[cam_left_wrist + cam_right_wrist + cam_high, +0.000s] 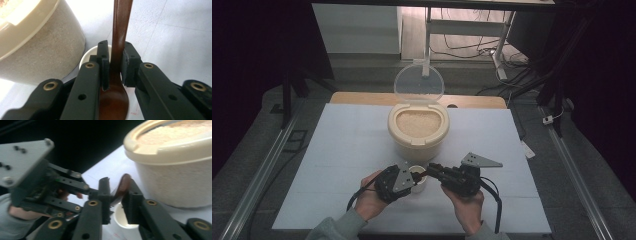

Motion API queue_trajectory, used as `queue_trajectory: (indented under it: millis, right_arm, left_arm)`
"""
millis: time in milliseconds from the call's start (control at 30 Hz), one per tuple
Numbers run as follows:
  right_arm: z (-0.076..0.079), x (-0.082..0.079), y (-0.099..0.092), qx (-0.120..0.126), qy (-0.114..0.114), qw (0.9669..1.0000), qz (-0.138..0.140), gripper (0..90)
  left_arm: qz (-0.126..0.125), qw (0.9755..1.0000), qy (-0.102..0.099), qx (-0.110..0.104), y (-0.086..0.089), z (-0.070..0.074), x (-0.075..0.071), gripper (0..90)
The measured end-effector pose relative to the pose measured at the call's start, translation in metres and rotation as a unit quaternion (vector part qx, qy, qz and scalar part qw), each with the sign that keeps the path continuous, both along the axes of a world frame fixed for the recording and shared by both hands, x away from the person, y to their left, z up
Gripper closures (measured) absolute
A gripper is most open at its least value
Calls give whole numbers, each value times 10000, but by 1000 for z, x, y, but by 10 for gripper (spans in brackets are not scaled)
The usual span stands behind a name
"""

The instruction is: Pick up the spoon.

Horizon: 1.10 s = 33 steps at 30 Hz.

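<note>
- Both claws meet over the cup point(417, 181), at 6 o'clock from the rice tub point(418, 131), near the table's point(342, 150) front edge.
- Left gripper point(115, 53): jaws closed on the spoon point(121, 30), pinching the neck just above the bowl. The bowl hangs over the cup's mouth and the handle runs away toward 12 in the left gripper view.
- Right gripper point(119, 192): jaws drawn in tight around the handle end of the same spoon, clamped as I read it. So I hold the spoon at both ends.
- Risk: two grips on one rigid handle. If my hands drift apart or twist against each other, the spoon could lever out of one claw or snap loose.
- Risk: the cup is small, light and held by nothing. A nudge from the left jaws could tip it or skate it over the smooth top.
- Risk: letting go in the wrong order could drop the spoon onto the cup.
- Spoon: dark brown, glossy, slim flat handle; looks slippery against the pads.
- Cup: white, thin-walled, round.
- Tub: cream plastic, rounded, full of pale rice. Its clear lid point(419, 83) stands open at 12.
- Table: matte white sheet.
</note>
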State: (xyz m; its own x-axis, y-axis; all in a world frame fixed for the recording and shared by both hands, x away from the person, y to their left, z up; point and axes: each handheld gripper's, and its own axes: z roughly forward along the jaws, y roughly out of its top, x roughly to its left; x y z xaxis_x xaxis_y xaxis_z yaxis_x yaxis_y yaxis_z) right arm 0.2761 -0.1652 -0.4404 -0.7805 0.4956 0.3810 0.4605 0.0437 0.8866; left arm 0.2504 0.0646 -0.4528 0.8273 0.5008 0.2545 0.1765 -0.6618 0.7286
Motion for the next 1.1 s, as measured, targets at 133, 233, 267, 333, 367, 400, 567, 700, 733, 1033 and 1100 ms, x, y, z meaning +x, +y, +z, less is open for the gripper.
queue_trajectory:
  millis: [133, 233, 267, 333, 367, 400, 567, 700, 733, 1033, 1100]
  right_arm:
    - [1, -1, 0, 31, -53, 10000, 41, 822]
    - [2, 0, -2, 173, -33, 9998, 87, 824]
    - [2, 0, -3, 186, -62, 9998, 90, 825]
    - [5, -1, -5, 204, -139, 9997, 29, 825]
    - [7, 0, -10, 286, -185, 9994, -20, 826]
    - [8, 0, -12, 309, -188, 9993, -45, 826]
    - [13, 4, -24, 428, -272, 9986, -136, 826]
    - [19, 6, -34, 490, -342, 9979, -241, 826]
    - [19, 6, -34, 490, -342, 9979, -241, 826]
    - [28, 10, -55, 581, -508, 9960, -449, 826]
    - [29, 10, -57, 569, -529, 9959, -465, 826]
  left_arm:
    - [-53, 9998, 96, -170, 4, 2, 1, 765]
    - [-81, 9994, 170, -306, 7, 4, 1, 752]
    - [-71, 9992, 194, -345, 8, 4, 1, 731]
    - [-42, 9985, 246, -485, 15, 5, 0, 631]
    - [-1, 9979, 270, -582, 19, 5, 0, 556]
    - [42, 9975, 290, -647, 23, 5, 0, 525]
    - [379, 9925, 469, -1065, 52, 4, 0, 412]
    - [577, 9897, 548, -1190, 74, 1, -2, 386]
    - [621, 9890, 569, -1218, 80, -1, -3, 386]
    - [1126, 9825, 691, -1314, 130, -20, -11, 346]
    - [1217, 9813, 721, -1303, 137, -24, -12, 345]
